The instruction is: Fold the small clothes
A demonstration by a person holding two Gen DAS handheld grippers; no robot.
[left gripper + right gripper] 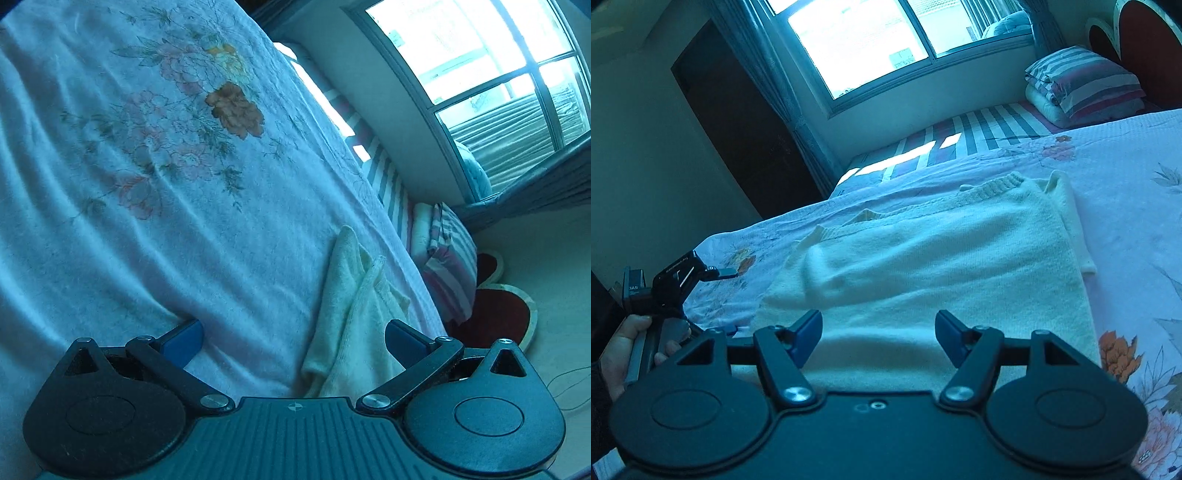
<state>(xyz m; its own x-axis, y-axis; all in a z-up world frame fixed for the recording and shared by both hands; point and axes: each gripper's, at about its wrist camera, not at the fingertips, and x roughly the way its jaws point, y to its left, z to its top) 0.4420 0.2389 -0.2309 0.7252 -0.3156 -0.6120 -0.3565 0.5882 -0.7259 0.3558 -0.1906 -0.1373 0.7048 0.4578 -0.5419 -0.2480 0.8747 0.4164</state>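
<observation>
A small cream knitted sweater lies partly folded on the floral bedspread, its ribbed hem toward the window. My right gripper is open and empty, hovering over the sweater's near edge. In the left wrist view a folded edge of the sweater lies between my left gripper's open fingers, nearer the right one. My left gripper is open and holds nothing. It also shows at the left of the right wrist view, beside the sweater, held by a hand.
A striped folded quilt and pillow sit at the bed's head by a red headboard. A window and curtain stand beyond the striped sheet. A dark doorway is at left.
</observation>
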